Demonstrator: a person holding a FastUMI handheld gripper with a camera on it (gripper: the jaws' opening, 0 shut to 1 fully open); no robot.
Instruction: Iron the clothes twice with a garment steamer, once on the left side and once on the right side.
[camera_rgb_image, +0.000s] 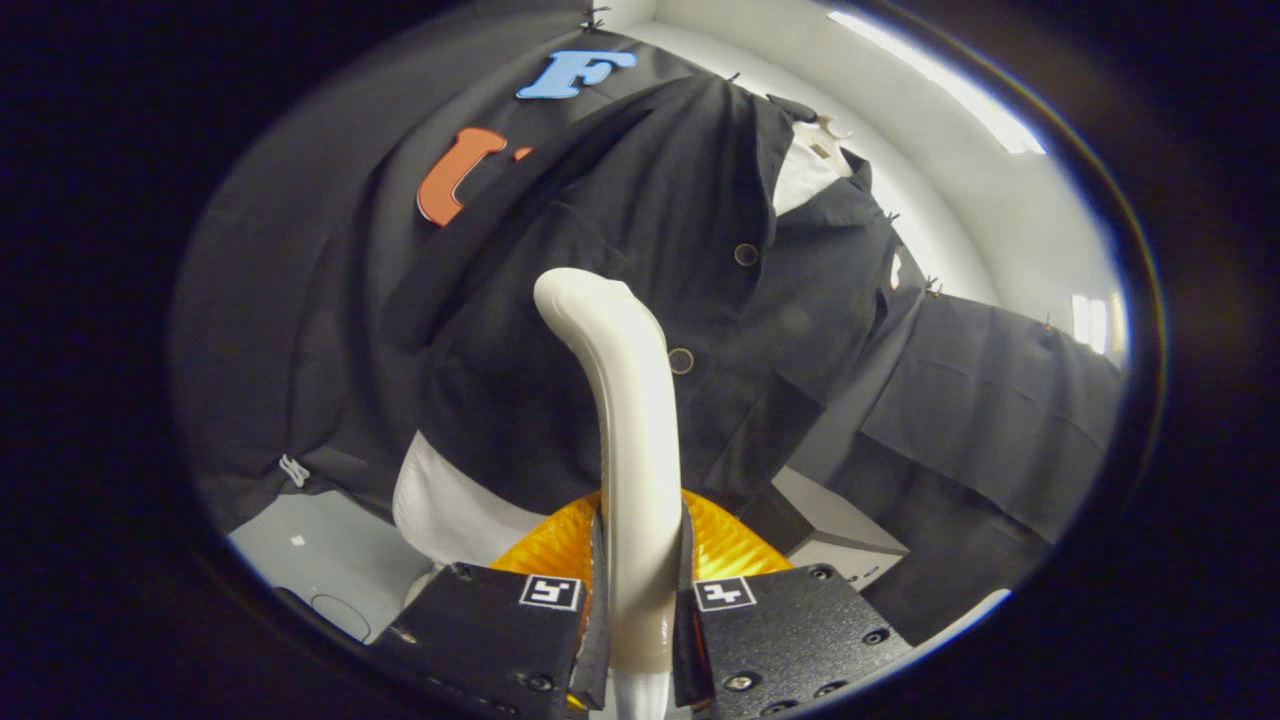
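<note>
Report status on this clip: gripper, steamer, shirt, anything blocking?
Gripper shut on steamer handle. Steamer head up against the dark shirt, beside its button placket. Nothing in the way.

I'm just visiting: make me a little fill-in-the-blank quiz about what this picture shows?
1. The tool is shut on a white ____.
2. The dark shirt closes with round ____.
3. The steamer's curved tip lies against the ____.

Missing words: steamer; buttons; shirt
</note>
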